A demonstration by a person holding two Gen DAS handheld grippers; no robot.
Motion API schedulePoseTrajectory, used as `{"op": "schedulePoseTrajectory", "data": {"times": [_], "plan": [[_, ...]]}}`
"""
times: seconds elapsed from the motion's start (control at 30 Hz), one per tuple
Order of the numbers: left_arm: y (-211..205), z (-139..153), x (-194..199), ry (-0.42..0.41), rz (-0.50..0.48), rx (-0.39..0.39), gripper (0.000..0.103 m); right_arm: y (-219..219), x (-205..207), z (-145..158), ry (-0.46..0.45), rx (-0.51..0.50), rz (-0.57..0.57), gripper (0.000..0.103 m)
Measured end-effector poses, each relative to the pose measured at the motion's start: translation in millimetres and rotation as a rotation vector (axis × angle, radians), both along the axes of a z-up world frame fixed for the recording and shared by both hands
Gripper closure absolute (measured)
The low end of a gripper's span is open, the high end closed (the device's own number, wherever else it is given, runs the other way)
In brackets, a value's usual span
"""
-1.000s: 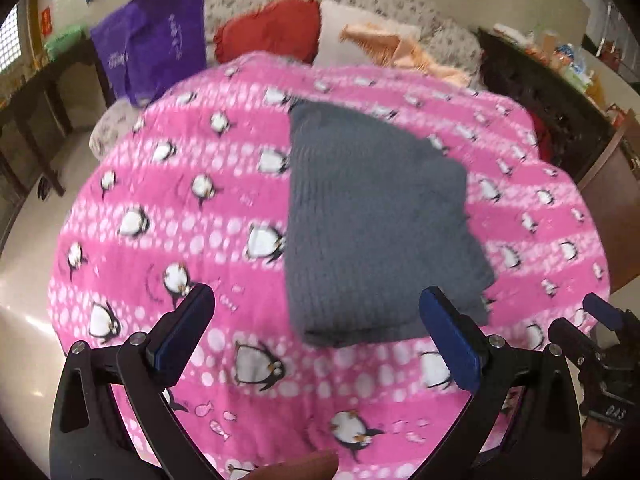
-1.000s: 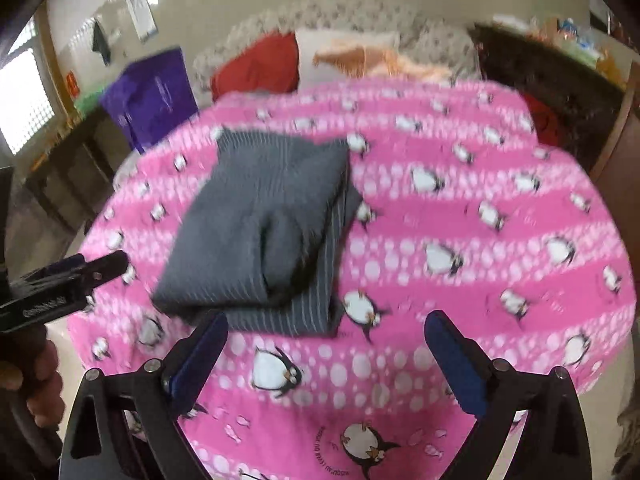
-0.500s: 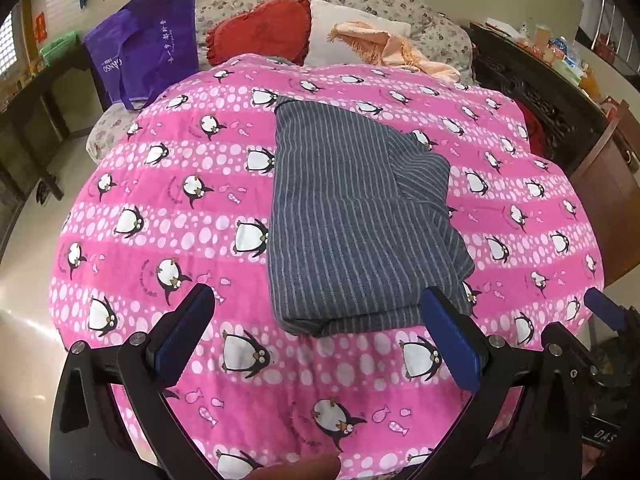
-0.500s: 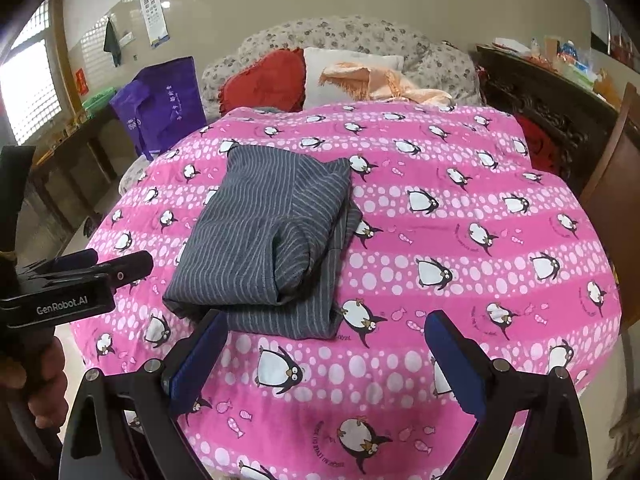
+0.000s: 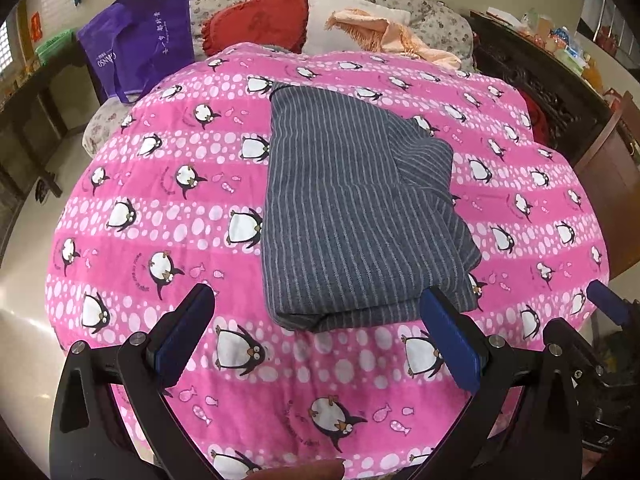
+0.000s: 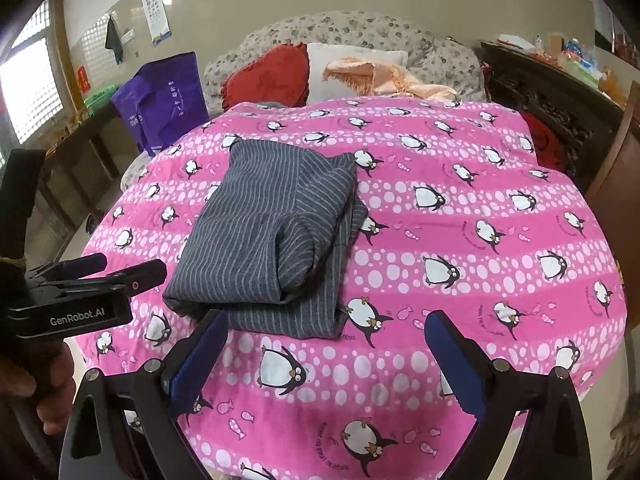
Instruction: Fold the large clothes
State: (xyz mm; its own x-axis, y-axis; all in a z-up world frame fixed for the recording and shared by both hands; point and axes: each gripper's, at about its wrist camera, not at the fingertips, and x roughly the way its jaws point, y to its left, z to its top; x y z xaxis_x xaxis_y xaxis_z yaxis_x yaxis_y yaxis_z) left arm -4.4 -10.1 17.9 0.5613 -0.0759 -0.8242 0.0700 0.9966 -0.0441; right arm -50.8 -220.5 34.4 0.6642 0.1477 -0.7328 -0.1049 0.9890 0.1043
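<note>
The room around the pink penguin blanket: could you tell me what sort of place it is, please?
Probably a lived-in room at home. A flowered sofa with a red cushion stands behind the blanket, a folded striped garment lies on it, and a cluttered dark cabinet stands alongside.

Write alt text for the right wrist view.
A folded dark grey pinstriped garment lies on a pink penguin-print blanket covering a bed. The right gripper hangs open and empty over the blanket's near edge, and the left gripper shows at the left edge, apart from the garment. Behind are a red cushion and a purple tote bag.
</note>
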Motion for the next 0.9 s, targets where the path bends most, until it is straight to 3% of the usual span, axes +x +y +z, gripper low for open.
{"op": "schedulePoseTrajectory", "data": {"times": [0.9], "plan": [[-3.8, -13.6, 5.3, 0.009, -0.008, -0.018, 0.001, 5.3, 8.1, -8.3, 0.022, -0.006, 0.011, 0.005]]}}
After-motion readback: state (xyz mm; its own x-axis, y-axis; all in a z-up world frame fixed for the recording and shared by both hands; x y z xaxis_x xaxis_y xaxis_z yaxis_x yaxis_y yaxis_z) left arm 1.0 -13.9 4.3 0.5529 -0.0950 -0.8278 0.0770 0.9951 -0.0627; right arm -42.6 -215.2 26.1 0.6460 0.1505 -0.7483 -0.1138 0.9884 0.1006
